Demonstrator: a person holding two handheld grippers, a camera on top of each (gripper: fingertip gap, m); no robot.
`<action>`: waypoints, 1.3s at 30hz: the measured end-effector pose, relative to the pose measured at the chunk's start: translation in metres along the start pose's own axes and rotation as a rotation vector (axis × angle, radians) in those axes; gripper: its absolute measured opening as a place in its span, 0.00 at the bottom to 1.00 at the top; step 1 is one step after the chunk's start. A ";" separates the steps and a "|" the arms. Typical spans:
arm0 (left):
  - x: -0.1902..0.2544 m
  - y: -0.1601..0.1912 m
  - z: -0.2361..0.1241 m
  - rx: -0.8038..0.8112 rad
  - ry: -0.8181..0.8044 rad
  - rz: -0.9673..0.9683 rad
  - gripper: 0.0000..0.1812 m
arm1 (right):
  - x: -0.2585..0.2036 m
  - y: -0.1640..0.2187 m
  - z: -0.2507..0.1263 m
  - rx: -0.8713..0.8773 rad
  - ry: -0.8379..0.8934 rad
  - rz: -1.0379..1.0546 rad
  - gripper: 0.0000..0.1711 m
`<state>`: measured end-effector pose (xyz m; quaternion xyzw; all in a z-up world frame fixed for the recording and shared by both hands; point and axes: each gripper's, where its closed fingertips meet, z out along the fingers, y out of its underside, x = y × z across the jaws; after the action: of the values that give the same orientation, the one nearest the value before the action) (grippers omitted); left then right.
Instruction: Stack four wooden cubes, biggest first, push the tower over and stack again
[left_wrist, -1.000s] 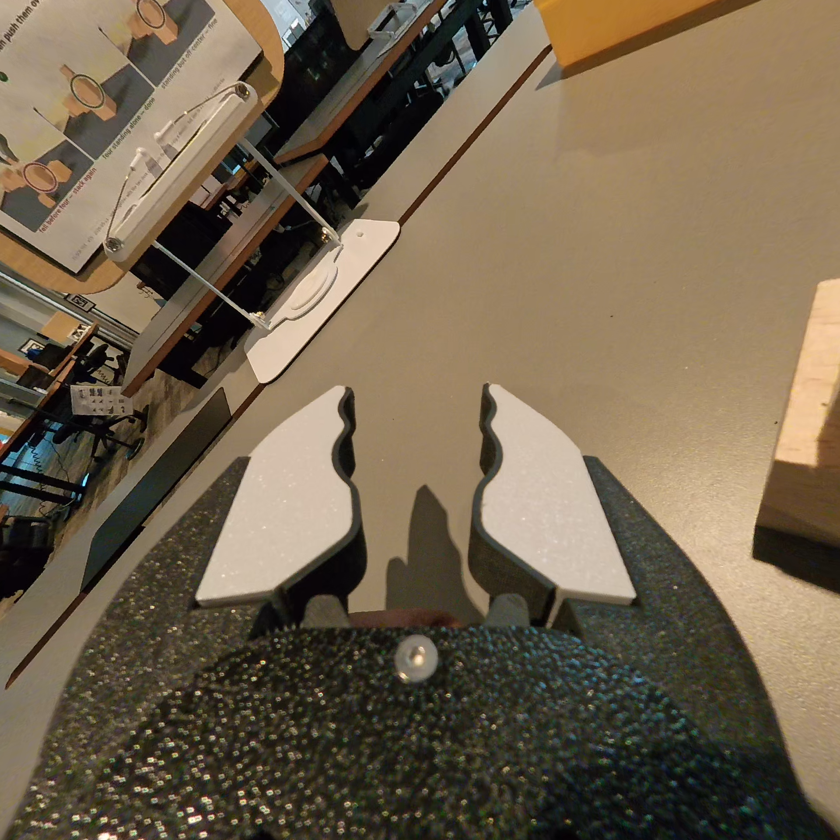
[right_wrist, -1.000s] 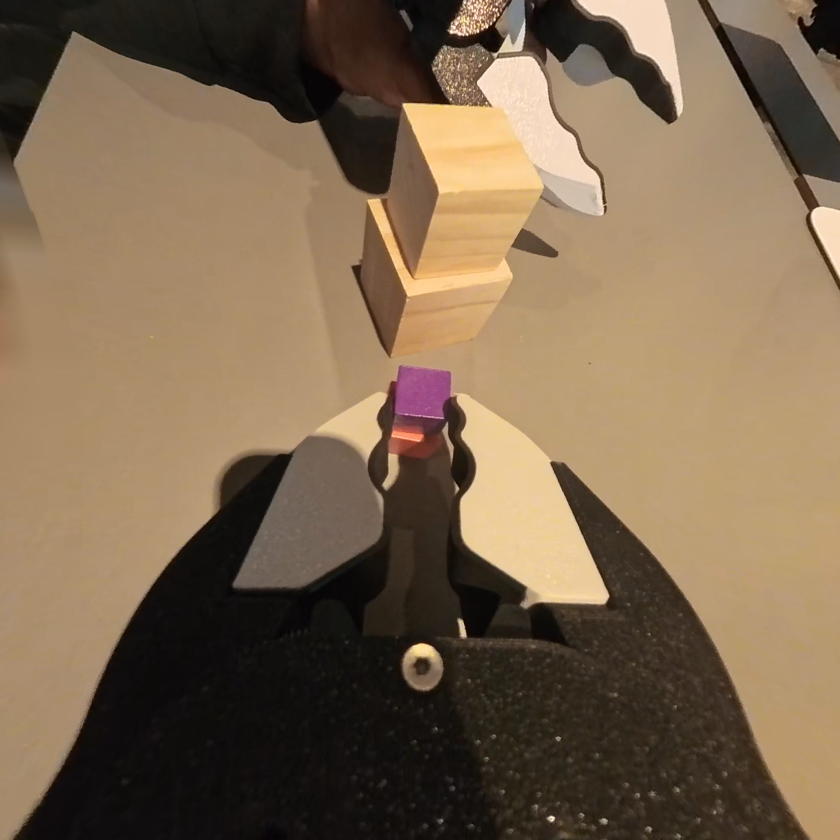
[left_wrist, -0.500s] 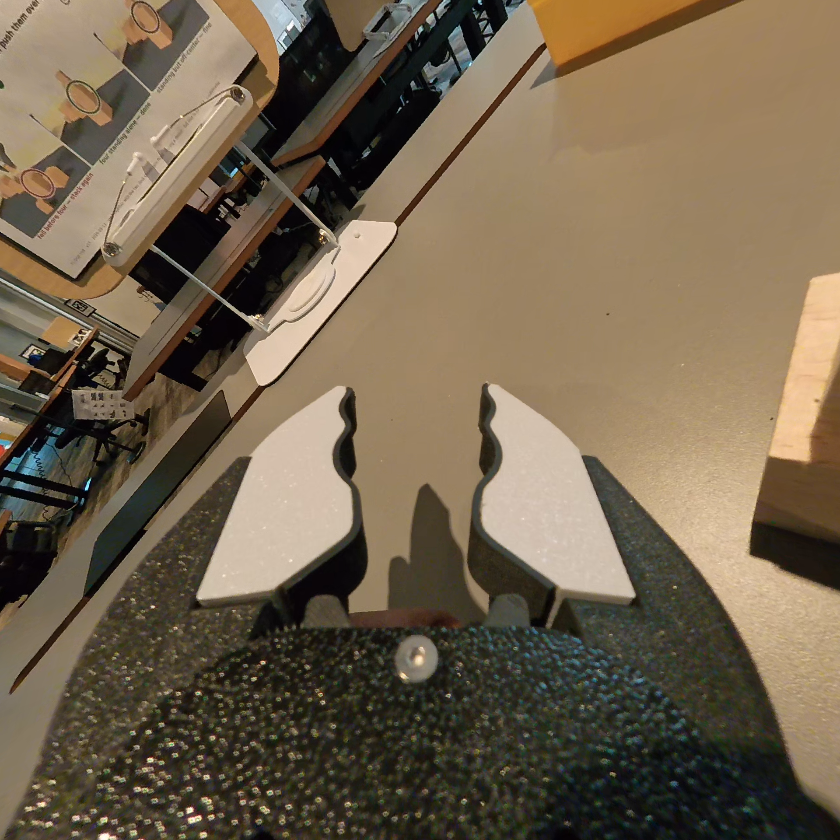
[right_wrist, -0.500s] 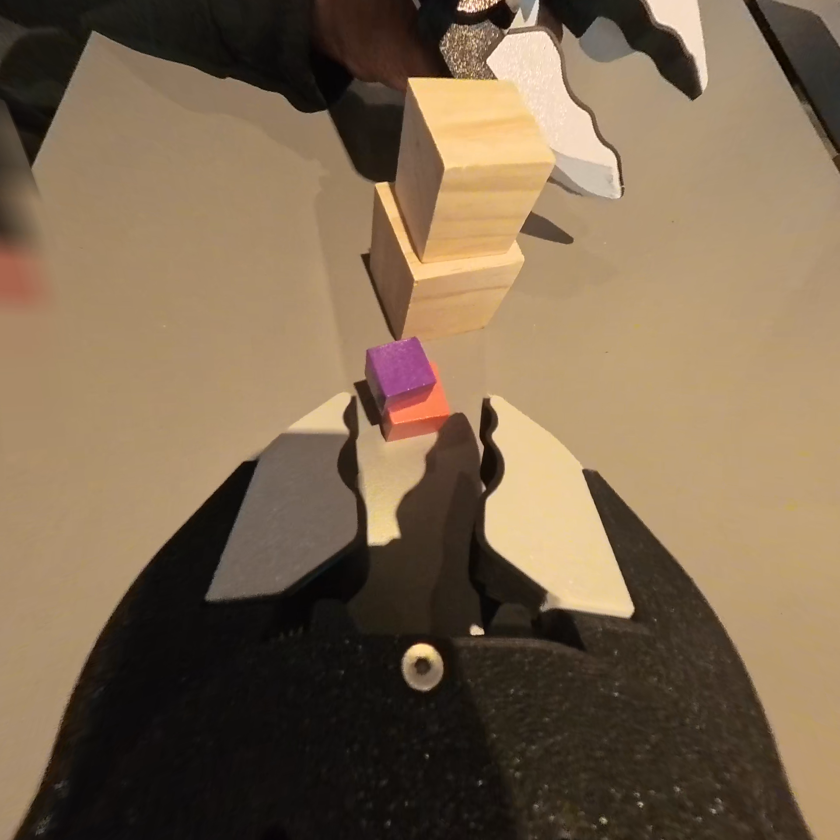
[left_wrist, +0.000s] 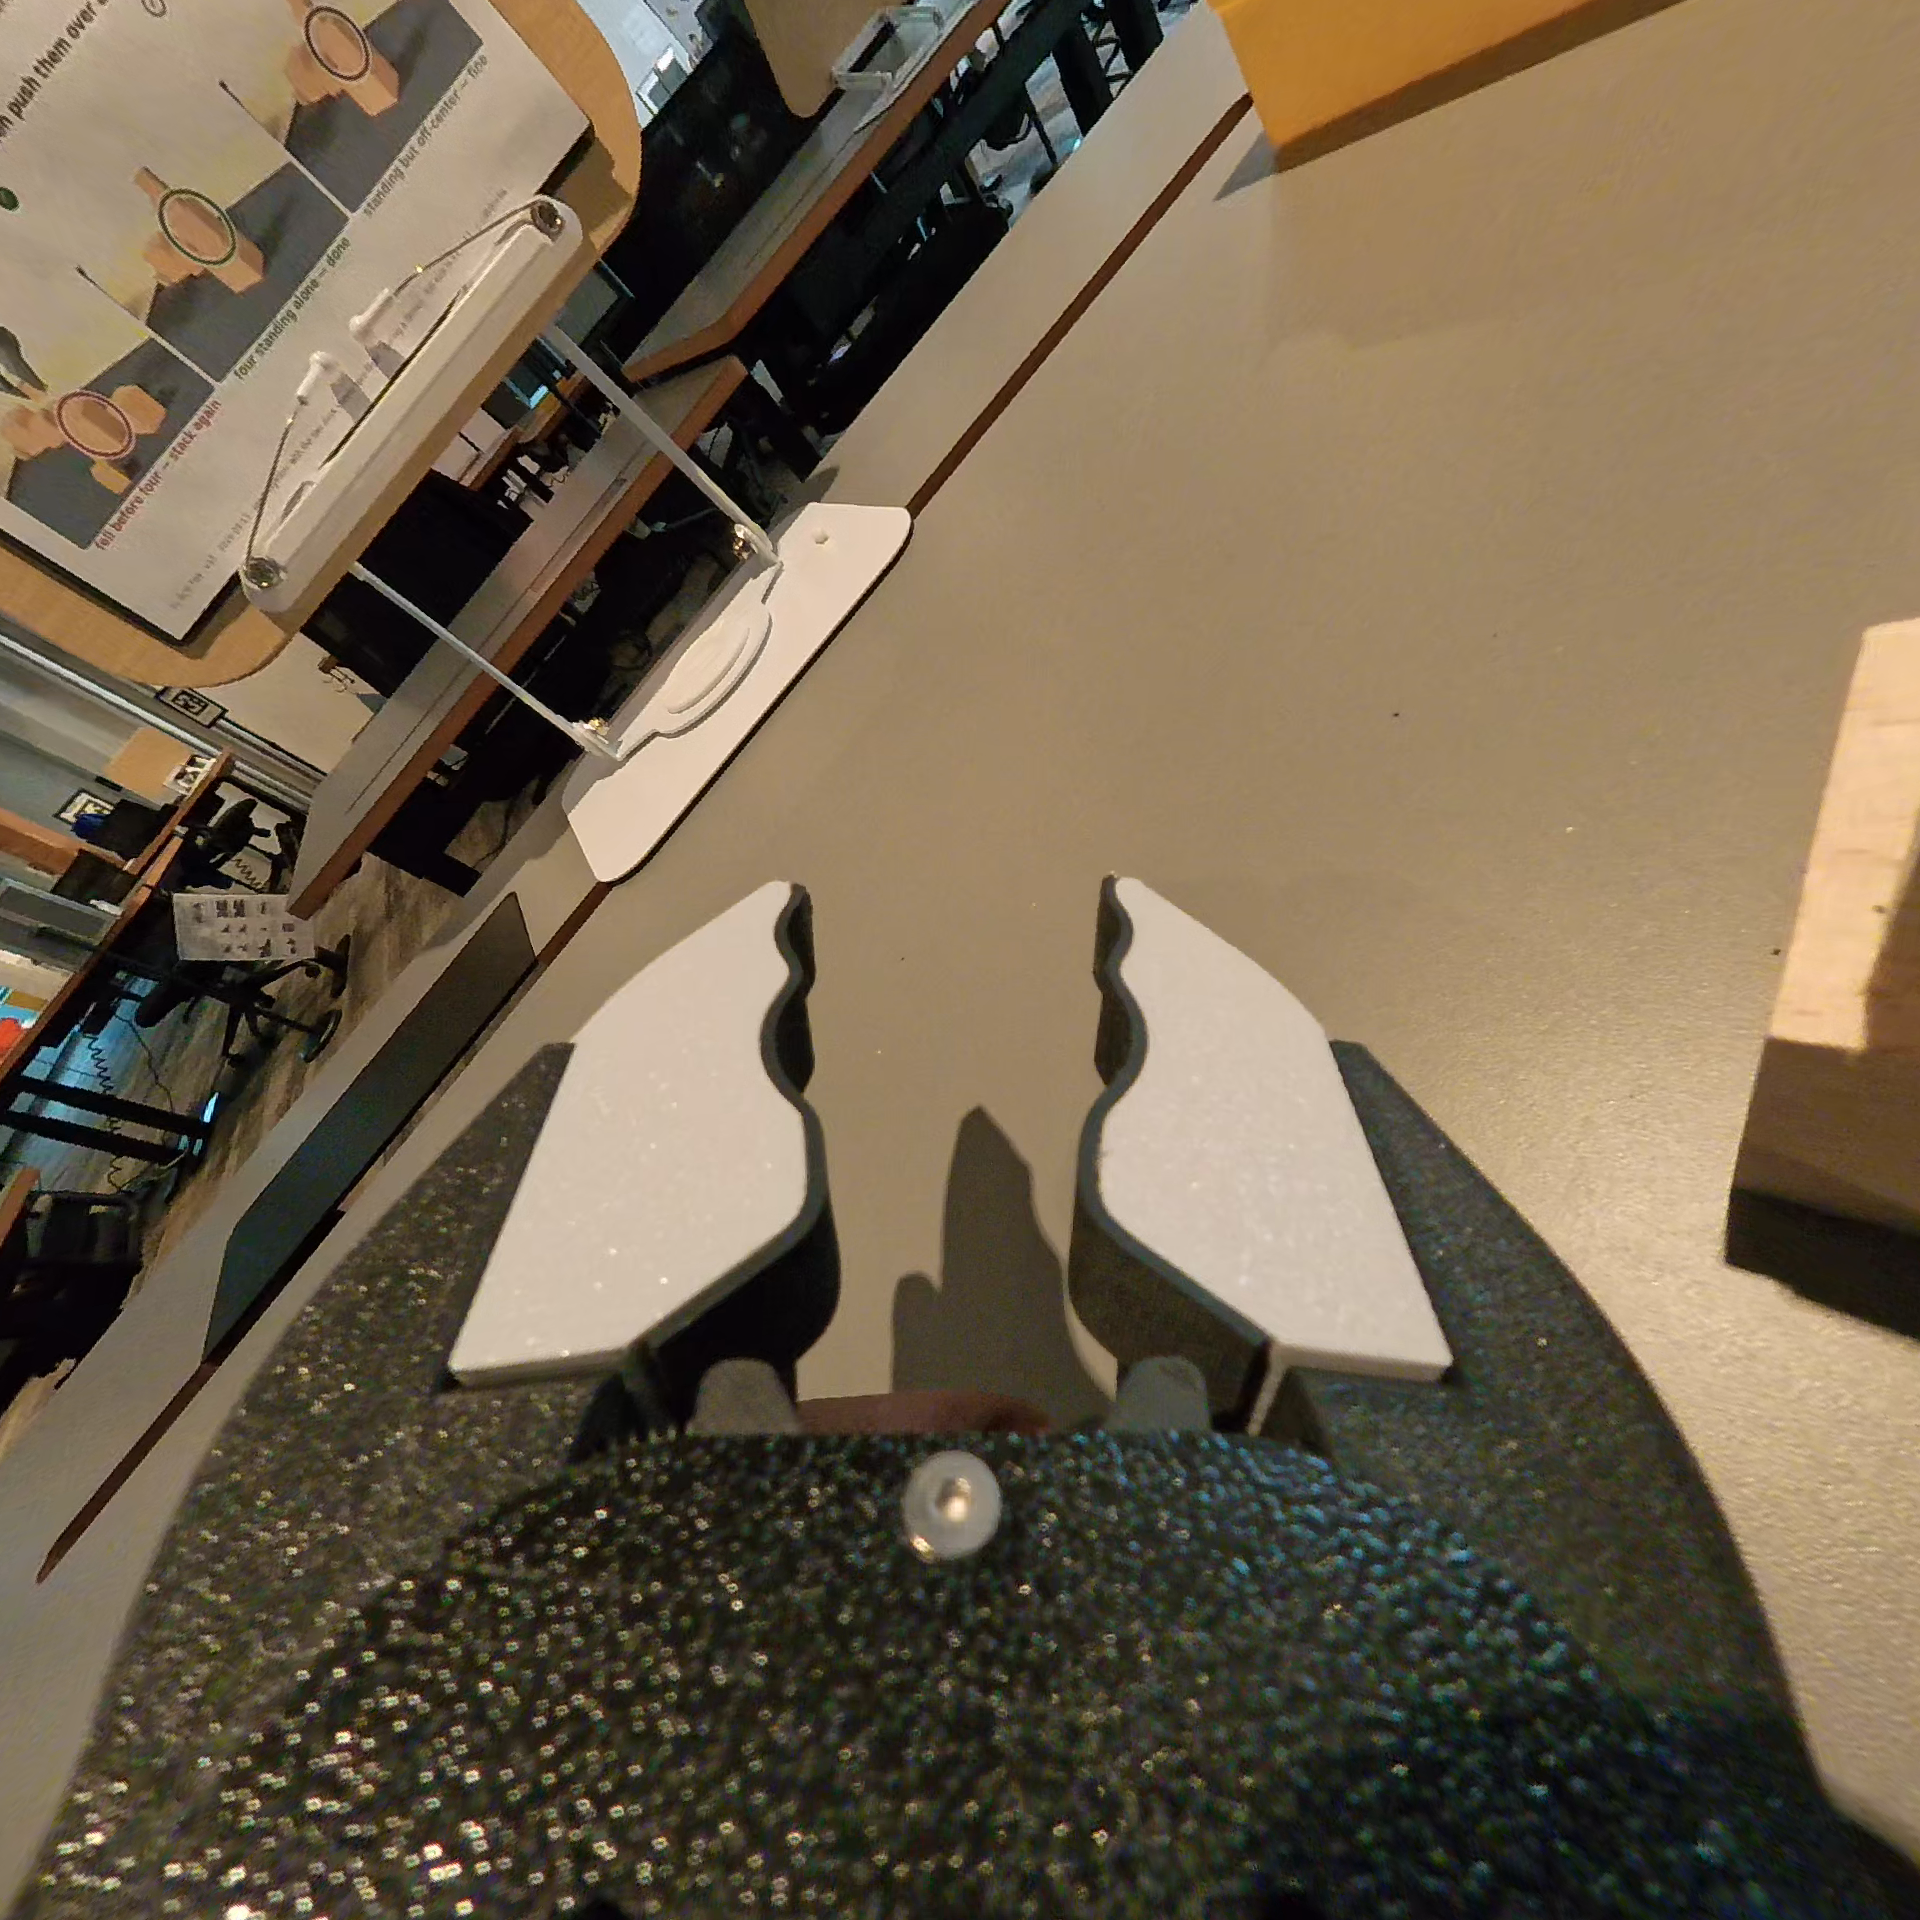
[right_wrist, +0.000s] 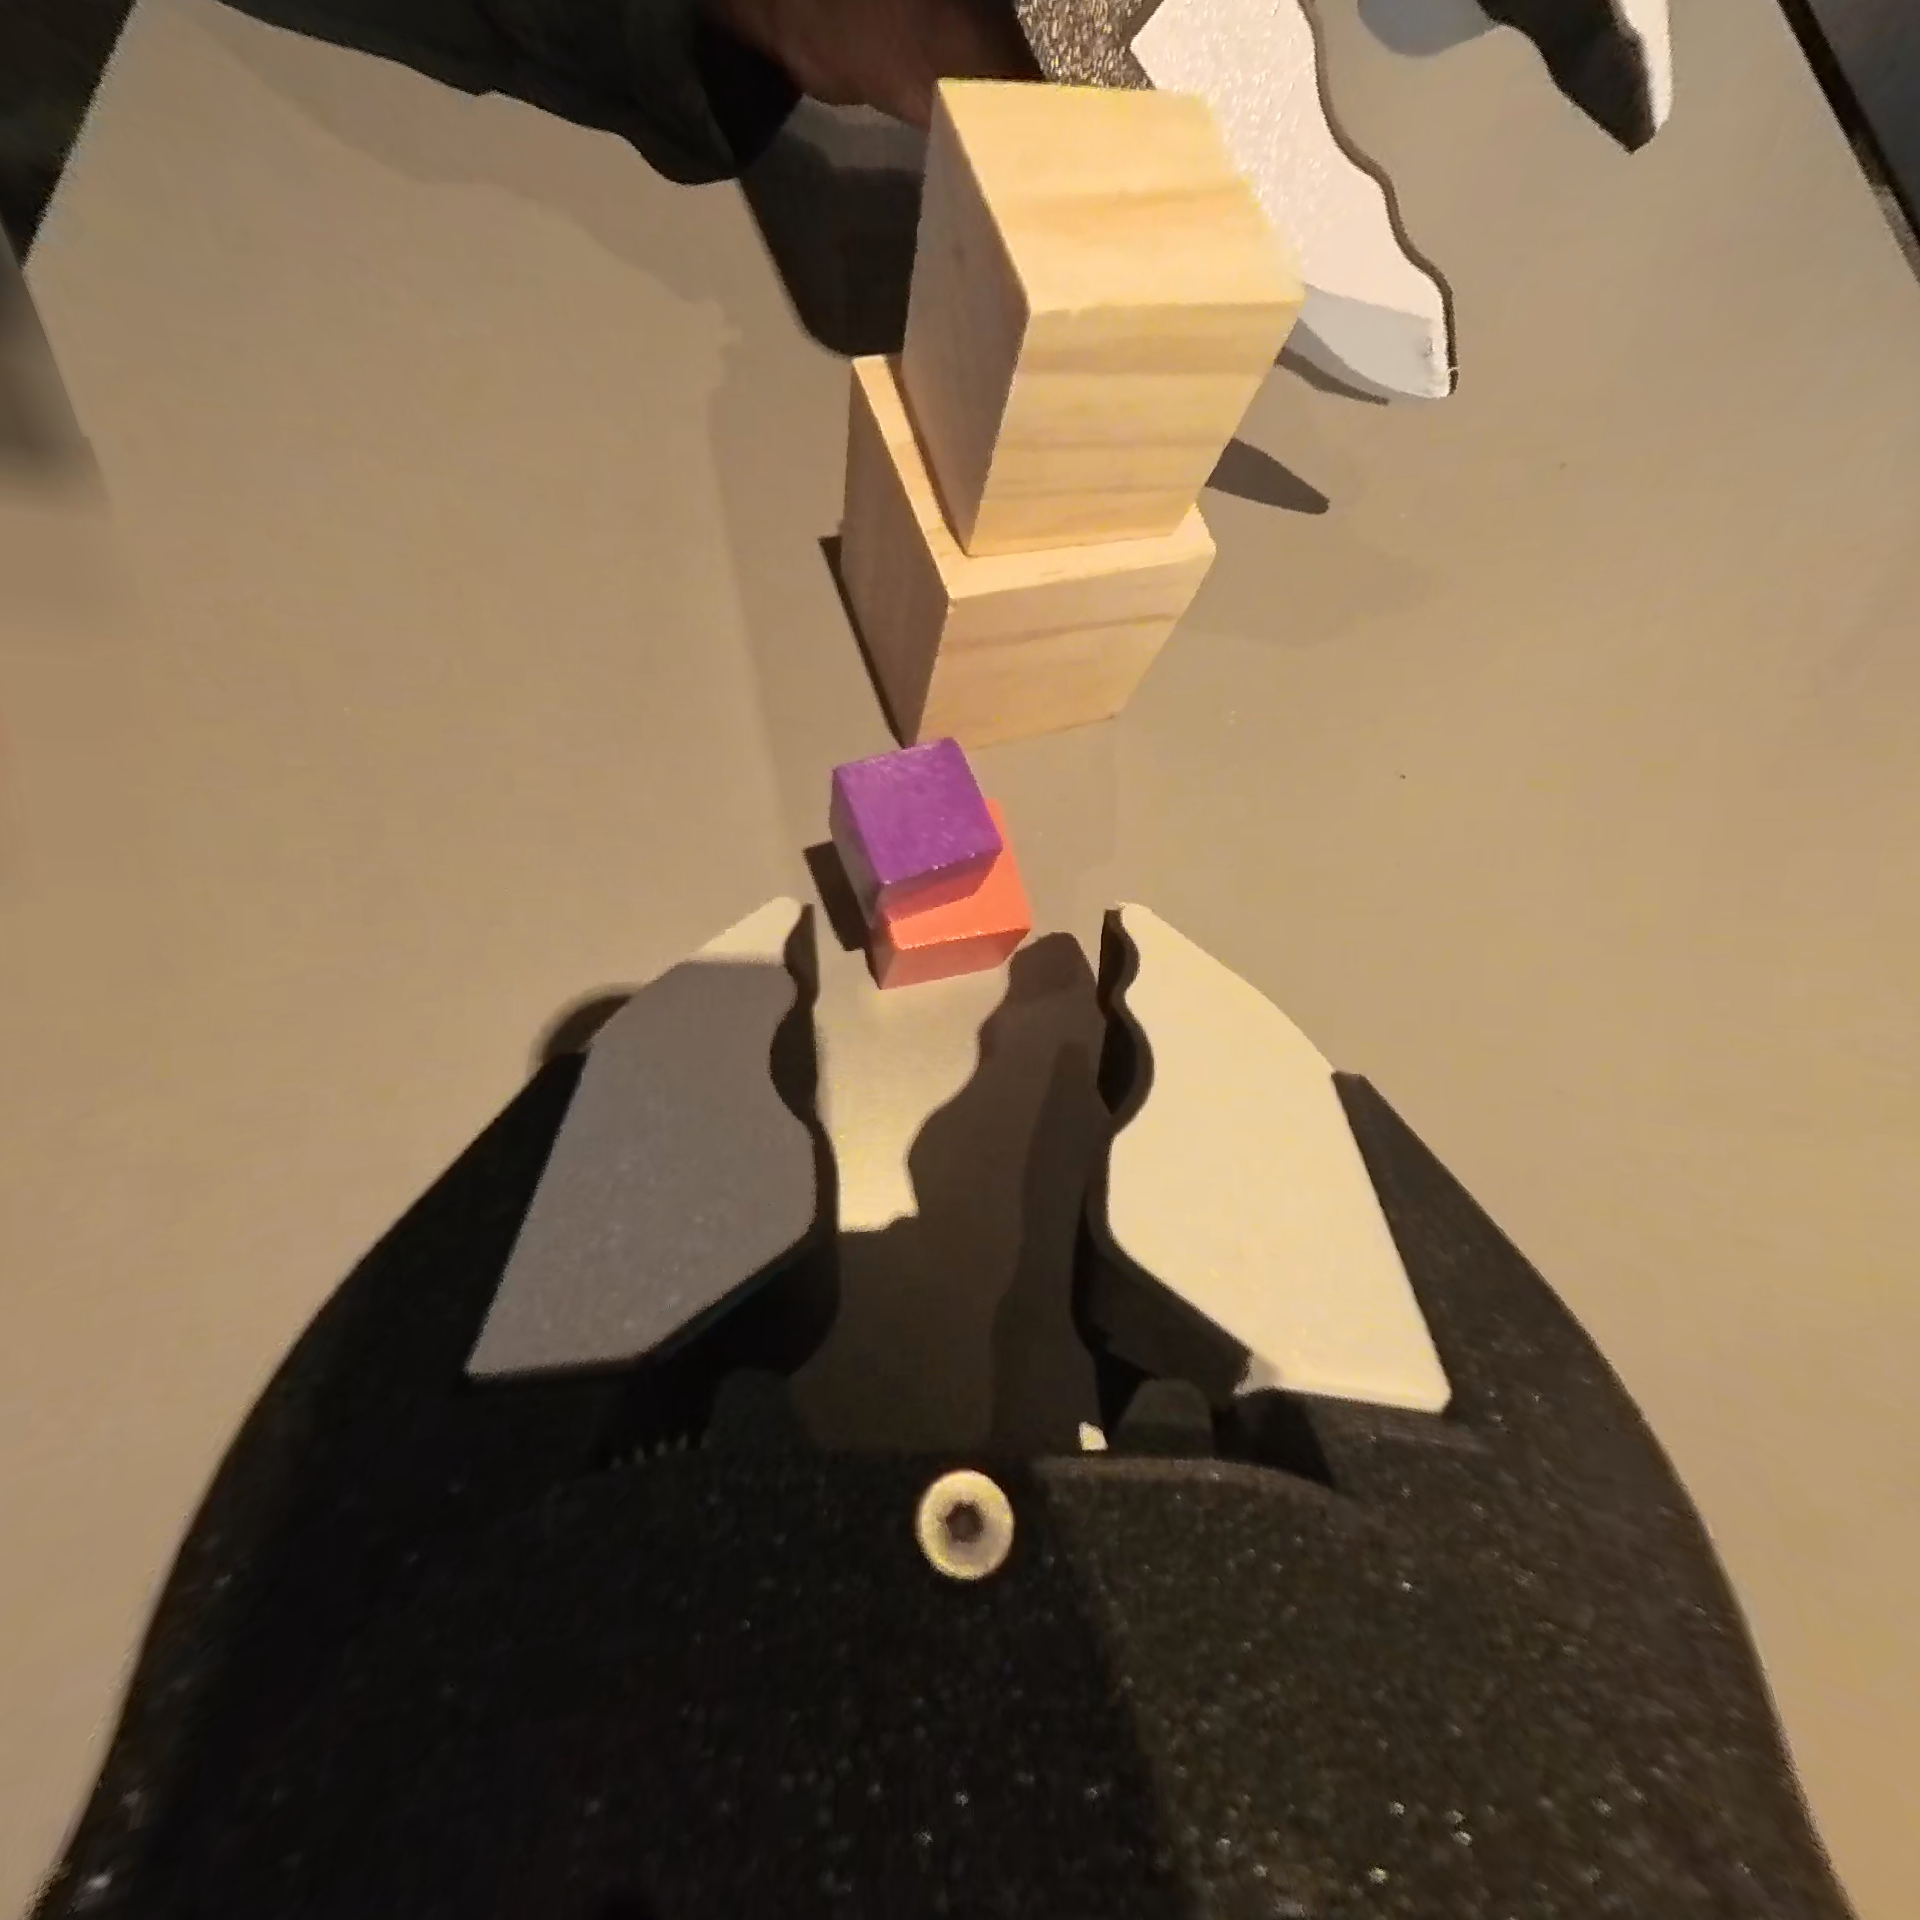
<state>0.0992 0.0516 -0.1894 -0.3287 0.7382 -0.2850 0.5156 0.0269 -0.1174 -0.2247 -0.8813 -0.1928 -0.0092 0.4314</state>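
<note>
Both empty, left gripper (left_wrist: 954, 899) wide open, right gripper (right_wrist: 956, 920) likewise

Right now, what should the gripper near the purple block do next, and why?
Probably close the open right gripper on the purple cube alone and lift it: it sits on the orange cube, beside the two-cube wooden stack, and orange looks bigger.

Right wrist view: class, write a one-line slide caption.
Open right gripper behind purple cube on orange cube; two plain wooden cubes stacked beyond.
</note>
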 end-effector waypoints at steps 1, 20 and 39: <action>0.000 0.000 0.000 0.000 0.000 0.000 0.29 | 0.001 0.000 0.000 0.000 0.009 -0.003 0.30; 0.000 0.000 0.000 -0.001 0.001 0.003 0.29 | 0.010 -0.012 -0.004 0.064 0.074 0.003 0.28; 0.001 -0.001 -0.001 0.000 0.002 0.008 0.29 | 0.001 -0.005 -0.009 0.050 -0.021 0.028 0.32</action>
<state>0.0987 0.0507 -0.1891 -0.3254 0.7400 -0.2833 0.5160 0.0273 -0.1218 -0.2153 -0.8727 -0.1854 0.0111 0.4515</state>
